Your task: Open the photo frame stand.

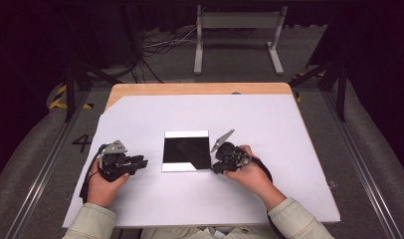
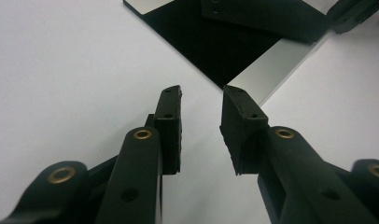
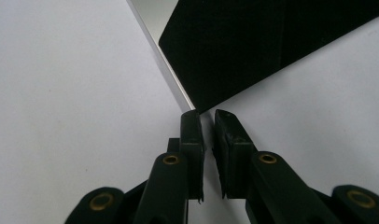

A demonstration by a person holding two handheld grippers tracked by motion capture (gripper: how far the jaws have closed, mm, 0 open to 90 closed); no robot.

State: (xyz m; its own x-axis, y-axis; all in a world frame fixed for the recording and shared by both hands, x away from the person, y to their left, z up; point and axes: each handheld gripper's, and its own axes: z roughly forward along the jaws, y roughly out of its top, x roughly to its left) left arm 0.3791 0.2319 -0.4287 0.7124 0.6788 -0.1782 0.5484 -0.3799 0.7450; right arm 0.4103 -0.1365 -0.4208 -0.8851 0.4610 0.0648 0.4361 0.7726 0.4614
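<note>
A square sheet (image 1: 186, 149), black with silvery strips along its far and near edges, lies flat in the middle of the white board (image 1: 279, 129). My left gripper (image 1: 143, 162) rests on the board to the sheet's left, apart from it. In the left gripper view its jaws stand open (image 2: 201, 93) with nothing between them, and the sheet (image 2: 225, 42) lies ahead. My right gripper (image 1: 215, 168) sits at the sheet's near right corner. In the right gripper view its jaws (image 3: 207, 114) stand a thin slit apart, tips right at the corner of the sheet (image 3: 271, 42).
The white board lies on a wooden table (image 1: 190, 88) whose far edge shows. Behind the table a white metal stand (image 1: 237, 30) and cables (image 1: 160, 45) are on the floor. Both of the person's hands rest on the board near its front.
</note>
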